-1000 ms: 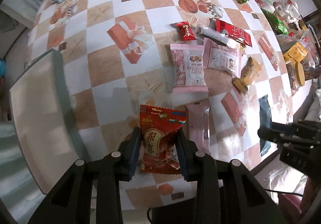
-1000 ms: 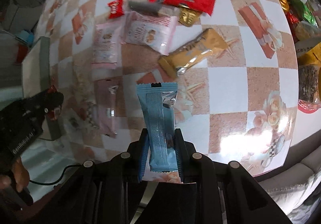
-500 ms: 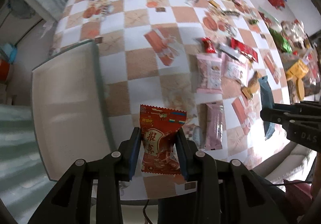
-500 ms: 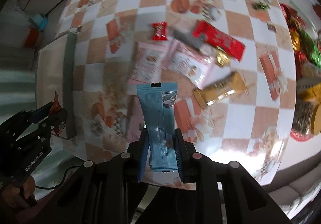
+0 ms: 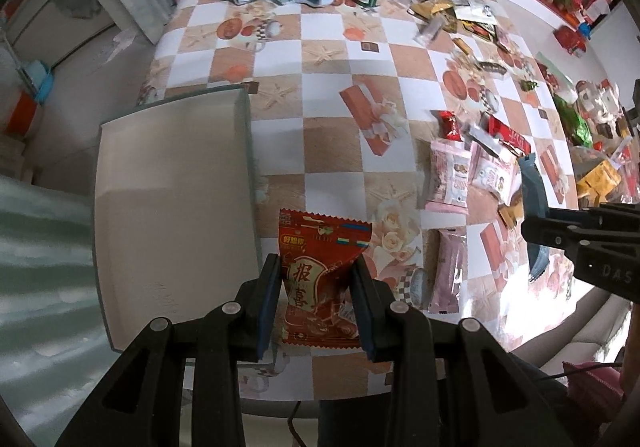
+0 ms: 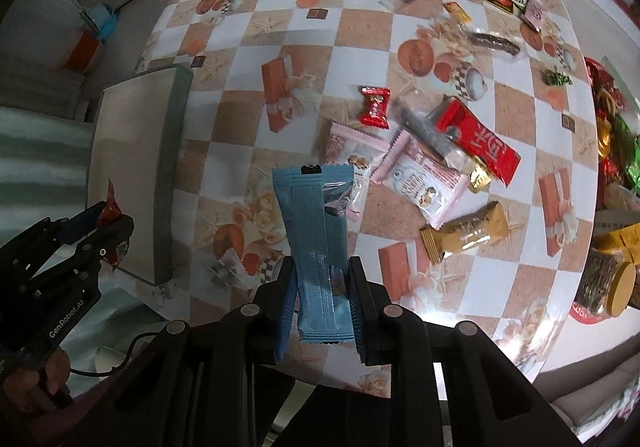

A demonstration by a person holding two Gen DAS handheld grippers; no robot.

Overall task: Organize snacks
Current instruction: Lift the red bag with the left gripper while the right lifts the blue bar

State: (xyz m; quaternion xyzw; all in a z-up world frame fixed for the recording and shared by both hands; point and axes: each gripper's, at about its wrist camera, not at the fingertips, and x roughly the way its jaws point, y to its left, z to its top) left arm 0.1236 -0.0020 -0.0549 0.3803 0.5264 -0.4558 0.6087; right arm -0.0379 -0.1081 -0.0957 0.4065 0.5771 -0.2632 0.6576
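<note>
Checkered surface [image 5: 328, 47], grey tray [image 5: 172, 207] at its 9 o'clock edge. Loose snack pile [image 6: 420, 159] at 3 o'clock from the tray, well apart from it. Left gripper [image 5: 316, 295] clamped on red snack packet [image 5: 320, 287], held above the surface just at the tray's 4 o'clock corner. Right gripper [image 6: 324, 303] pinched on blue snack bar [image 6: 316, 247], also above the surface, probably clear of it; height is hard to judge through the fisheye.
</note>
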